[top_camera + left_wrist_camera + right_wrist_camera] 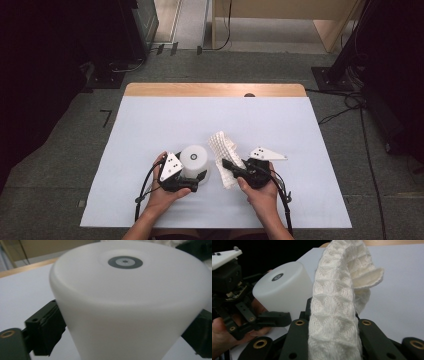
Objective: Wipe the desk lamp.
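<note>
White cylinder and waffle cloth, one gripper at each, on a pale-covered table.

Taking the white cylinder (194, 159) as the landmark: it is standing upright on the table's pale sheet (150, 125), near the person's edge, a grey ring on its flat top. On its left the left gripper (192, 181) is reaching round its lower part, one black jaw sitting on each flank; the left gripper view is showing the left jaw close against the wall, though whether the pads are pressing is not clear, so the grip cannot be told. Just right of the cylinder the white waffle-weave cloth (223, 150) is rising in a fold. Further right, the right gripper (231, 167) is clamping narrowly on that cloth, the fabric bunching up between its jaws.
</note>
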`<control>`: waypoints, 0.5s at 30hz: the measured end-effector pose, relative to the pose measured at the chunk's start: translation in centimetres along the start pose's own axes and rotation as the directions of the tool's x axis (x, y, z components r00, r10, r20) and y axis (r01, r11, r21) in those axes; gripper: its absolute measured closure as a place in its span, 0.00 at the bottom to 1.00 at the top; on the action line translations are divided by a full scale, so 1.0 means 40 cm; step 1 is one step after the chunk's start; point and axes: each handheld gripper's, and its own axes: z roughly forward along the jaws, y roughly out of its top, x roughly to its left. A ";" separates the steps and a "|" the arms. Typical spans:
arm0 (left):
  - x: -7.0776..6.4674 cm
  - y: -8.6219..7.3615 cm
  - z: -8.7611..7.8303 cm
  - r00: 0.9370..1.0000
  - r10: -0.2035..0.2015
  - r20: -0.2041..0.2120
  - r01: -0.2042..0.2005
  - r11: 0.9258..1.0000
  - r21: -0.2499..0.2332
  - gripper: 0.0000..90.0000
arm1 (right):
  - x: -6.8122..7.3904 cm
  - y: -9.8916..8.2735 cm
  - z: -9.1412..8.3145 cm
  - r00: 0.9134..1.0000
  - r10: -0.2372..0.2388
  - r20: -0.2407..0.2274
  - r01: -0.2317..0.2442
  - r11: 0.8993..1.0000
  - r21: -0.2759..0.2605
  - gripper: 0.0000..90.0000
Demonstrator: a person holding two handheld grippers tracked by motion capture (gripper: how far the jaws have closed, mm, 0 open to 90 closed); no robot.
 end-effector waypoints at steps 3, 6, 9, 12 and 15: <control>-0.001 0.007 -0.016 1.000 -0.026 -0.010 0.026 0.999 -0.021 0.04 | -0.011 -0.008 0.005 1.000 0.008 0.017 -0.008 1.000 0.012 0.81; -0.023 0.009 -0.021 0.995 -0.074 -0.069 0.071 0.996 -0.048 0.04 | -0.019 -0.018 0.014 0.999 0.007 0.032 -0.009 0.999 0.033 0.81; -0.067 0.006 -0.011 0.976 -0.127 -0.178 0.120 0.991 -0.051 0.03 | -0.025 -0.034 0.030 0.999 0.015 0.043 -0.018 0.998 0.058 0.81; -0.091 0.011 0.005 0.964 -0.109 -0.243 0.104 0.994 -0.034 0.04 | -0.024 -0.044 0.041 0.999 0.020 0.044 -0.023 0.997 0.076 0.81; -0.087 0.011 0.009 0.962 -0.124 -0.244 0.117 0.992 -0.044 0.07 | -0.019 -0.052 0.052 0.999 0.013 0.041 -0.017 0.996 0.088 0.81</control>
